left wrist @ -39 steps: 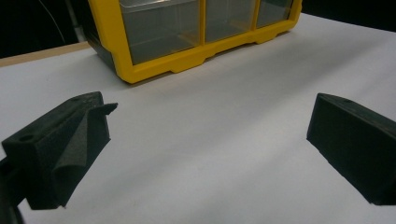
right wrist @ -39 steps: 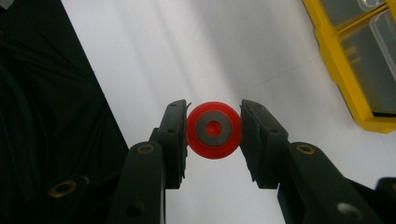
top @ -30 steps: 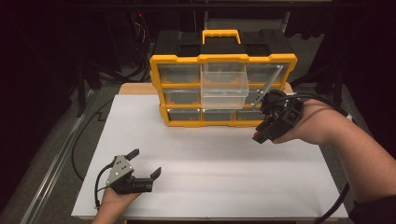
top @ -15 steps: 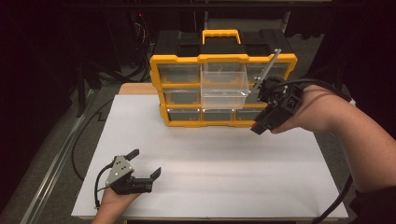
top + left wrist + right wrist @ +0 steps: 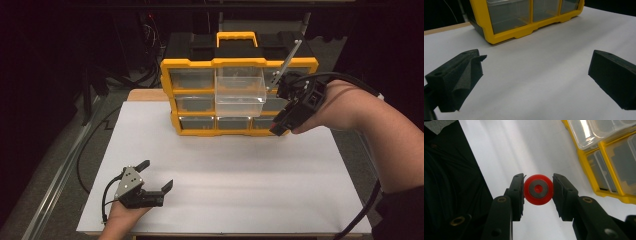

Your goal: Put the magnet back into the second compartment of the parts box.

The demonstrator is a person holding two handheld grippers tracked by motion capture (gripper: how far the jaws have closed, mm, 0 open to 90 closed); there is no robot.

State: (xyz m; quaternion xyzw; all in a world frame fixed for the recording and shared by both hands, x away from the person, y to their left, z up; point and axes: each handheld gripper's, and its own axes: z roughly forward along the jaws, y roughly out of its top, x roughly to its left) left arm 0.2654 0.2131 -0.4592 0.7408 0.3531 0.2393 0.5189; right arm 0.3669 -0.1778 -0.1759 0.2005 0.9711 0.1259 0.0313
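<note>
Raised since a second ago, my right gripper [image 5: 538, 191] pinches a round red plastic wheel with grey hub [image 5: 538, 189] between its jaws — beside the pulled-out clear plastic drawer [image 5: 240, 90] of the yellow-and-black organiser [image 5: 239, 62]. I should centre over the drawer before releasing — my left gripper [image 5: 156, 176] rests wide, empty.

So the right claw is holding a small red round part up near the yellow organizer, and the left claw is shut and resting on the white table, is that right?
Not quite. The left claw is open, not shut: the left gripper view shows its jaws spread wide apart with bare white table between them. The rest stands: the right claw holds the small red round part near the yellow organizer.
</note>
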